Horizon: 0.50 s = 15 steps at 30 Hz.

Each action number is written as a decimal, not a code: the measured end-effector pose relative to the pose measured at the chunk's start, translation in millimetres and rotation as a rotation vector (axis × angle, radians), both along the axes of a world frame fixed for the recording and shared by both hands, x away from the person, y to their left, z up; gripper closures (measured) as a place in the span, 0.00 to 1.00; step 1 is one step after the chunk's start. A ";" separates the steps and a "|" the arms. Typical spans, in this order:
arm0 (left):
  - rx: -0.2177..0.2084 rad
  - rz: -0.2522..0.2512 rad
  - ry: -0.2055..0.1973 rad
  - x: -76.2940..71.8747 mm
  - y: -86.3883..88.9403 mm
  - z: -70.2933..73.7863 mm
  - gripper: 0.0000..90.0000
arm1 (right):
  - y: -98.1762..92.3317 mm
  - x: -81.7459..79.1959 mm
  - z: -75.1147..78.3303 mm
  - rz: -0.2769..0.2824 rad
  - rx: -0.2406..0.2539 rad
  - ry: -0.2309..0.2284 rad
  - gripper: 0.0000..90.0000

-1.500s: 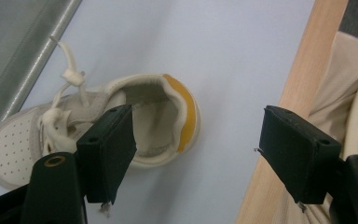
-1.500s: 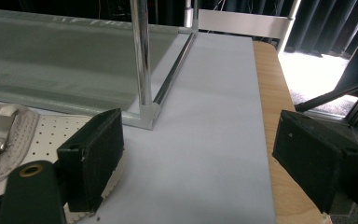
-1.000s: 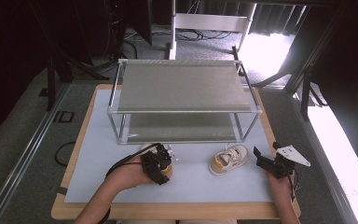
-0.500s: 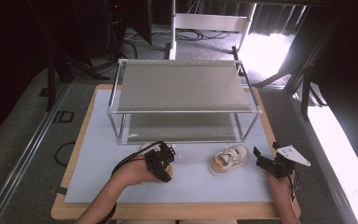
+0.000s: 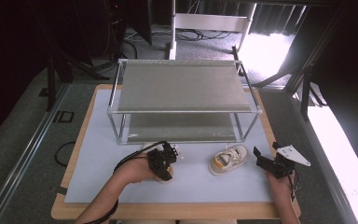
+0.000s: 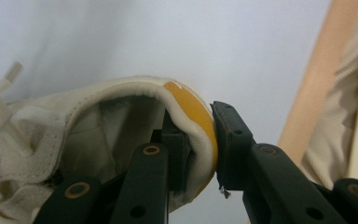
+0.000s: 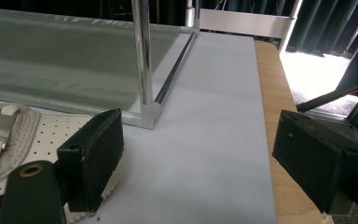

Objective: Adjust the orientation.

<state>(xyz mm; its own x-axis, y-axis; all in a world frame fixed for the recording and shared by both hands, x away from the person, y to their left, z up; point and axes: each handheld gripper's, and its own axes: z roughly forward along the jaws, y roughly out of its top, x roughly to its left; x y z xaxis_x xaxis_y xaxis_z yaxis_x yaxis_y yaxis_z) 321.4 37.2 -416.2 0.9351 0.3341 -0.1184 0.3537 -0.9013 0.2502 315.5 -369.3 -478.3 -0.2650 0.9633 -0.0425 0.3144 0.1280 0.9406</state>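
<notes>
Left claw (image 6: 193, 140) clamped on heel rim of left shoe (image 6: 121, 135), jaws having just been closing; one jaw inside, one outside on the tan heel patch. Shoe at 7 o'clock of the tabletop (image 5: 98, 186), in front of the rack (image 5: 182, 88). Right claw (image 5: 265, 164) wide apart, idle at 3 o'clock of the second shoe (image 5: 228, 158). Grip secured; both shoes not yet on the rack, judged the remaining work.

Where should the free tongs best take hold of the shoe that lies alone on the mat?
Probably at the heel collar of the shoe, from the right tongs' side: its opening faces up, leaving a thin rim to pinch, one pad inside and one outside.
</notes>
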 end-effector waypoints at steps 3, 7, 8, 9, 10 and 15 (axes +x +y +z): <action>-0.027 -0.096 -0.023 -5.7 -7.5 4.8 0.86 | 0.4 0.0 0.0 0.000 -0.004 -0.001 0.18; -0.007 -0.184 -0.052 -6.7 -14.7 9.3 0.86 | 0.3 0.1 0.0 -0.001 -0.002 0.000 0.18; -0.003 -0.199 -0.056 -6.7 -16.1 10.5 0.86 | 0.2 0.0 0.0 0.000 -0.003 -0.002 0.18; 0.003 -0.228 -0.062 -6.7 -17.7 11.7 0.86 | 0.2 0.0 0.0 0.001 -0.003 -0.002 0.18; 0.001 -0.261 -0.076 -7.4 -19.0 12.5 0.86 | 0.1 0.0 0.0 0.001 -0.002 -0.001 0.18; 0.013 -0.375 -0.092 -6.5 -26.2 14.6 0.86 | 0.0 -0.1 0.0 0.000 0.002 0.001 0.18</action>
<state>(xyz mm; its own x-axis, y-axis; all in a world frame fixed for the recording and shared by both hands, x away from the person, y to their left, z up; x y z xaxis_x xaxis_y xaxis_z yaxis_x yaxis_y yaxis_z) 314.9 11.0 -401.6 0.9992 -0.0317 -0.0263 -0.0241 -0.9670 0.2536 315.4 -369.3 -478.2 -0.2649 0.9634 -0.0400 0.3151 0.1257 0.9407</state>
